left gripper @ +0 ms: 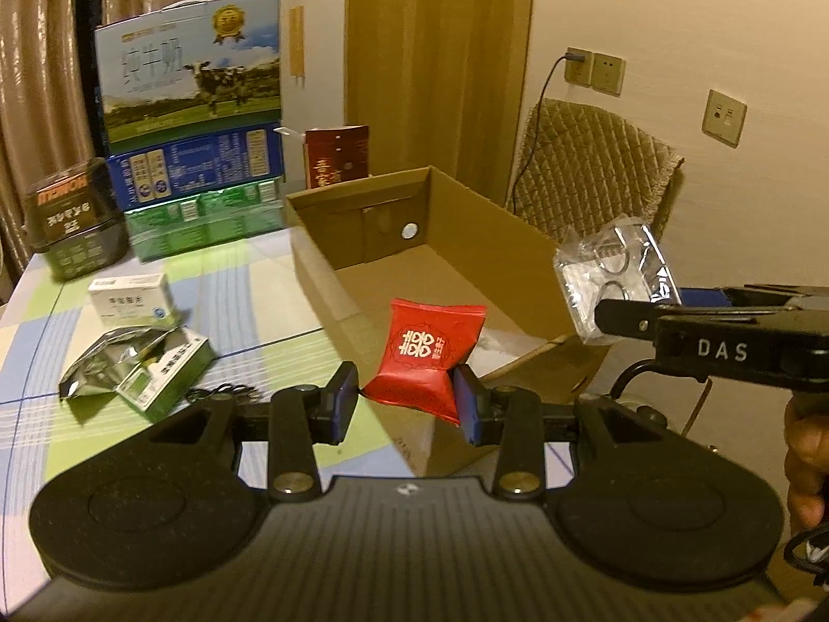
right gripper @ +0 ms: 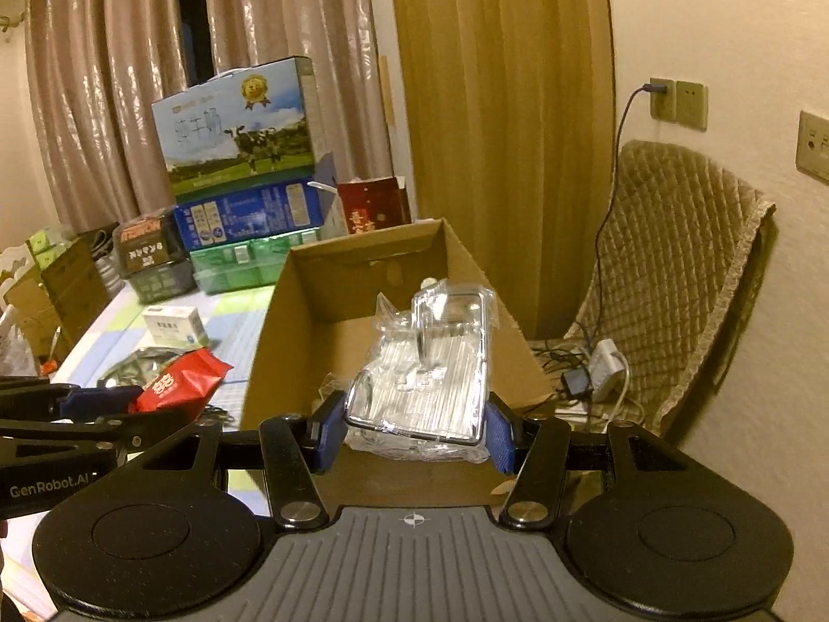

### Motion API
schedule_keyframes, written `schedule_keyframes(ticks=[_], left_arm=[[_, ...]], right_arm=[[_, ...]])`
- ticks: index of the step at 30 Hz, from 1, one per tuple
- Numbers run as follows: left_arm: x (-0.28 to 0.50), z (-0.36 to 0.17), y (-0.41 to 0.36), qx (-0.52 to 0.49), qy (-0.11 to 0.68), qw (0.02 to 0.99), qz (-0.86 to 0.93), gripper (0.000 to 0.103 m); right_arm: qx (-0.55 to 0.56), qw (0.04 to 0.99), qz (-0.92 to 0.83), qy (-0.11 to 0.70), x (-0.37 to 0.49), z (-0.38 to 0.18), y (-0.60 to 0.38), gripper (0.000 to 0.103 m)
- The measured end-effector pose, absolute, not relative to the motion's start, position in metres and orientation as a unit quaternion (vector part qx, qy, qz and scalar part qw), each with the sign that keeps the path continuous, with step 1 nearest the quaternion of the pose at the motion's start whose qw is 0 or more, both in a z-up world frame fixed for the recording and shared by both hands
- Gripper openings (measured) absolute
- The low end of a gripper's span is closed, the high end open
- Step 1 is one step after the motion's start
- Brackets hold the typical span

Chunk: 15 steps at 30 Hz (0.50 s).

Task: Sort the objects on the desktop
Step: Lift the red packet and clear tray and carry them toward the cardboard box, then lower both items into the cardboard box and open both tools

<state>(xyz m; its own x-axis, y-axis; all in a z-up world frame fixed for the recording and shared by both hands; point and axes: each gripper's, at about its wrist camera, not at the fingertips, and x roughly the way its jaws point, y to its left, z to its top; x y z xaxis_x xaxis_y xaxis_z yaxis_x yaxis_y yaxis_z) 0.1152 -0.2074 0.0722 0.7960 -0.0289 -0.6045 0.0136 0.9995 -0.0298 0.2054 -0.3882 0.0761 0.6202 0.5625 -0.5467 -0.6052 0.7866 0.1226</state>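
Left tool pinching red packet – box rim beyond

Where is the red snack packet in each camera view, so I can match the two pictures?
Left wrist view: the red snack packet sits at centre, clamped in the left gripper, in front of the cardboard box.
Right wrist view: the packet is at lower left, left of the box.
Shared landmark: the cow-print milk carton behind the box.
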Motion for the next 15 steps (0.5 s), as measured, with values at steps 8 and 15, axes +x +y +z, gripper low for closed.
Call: schedule_keyframes(ticks=[8,15], left_arm=[[0.136,0.071,-0.219,-0.011,0.324,0.946,-0.019,0.035],[0.153,0.070,-0.224,-0.013,0.327,0.945,-0.017,0.035]], right_arm=[[-0.041,0.898,0.325,0.293,0.221,0.073,-0.390,0.052],[-0.052,0.896,0.331,0.291,0.238,0.070,-0.383,0.052]])
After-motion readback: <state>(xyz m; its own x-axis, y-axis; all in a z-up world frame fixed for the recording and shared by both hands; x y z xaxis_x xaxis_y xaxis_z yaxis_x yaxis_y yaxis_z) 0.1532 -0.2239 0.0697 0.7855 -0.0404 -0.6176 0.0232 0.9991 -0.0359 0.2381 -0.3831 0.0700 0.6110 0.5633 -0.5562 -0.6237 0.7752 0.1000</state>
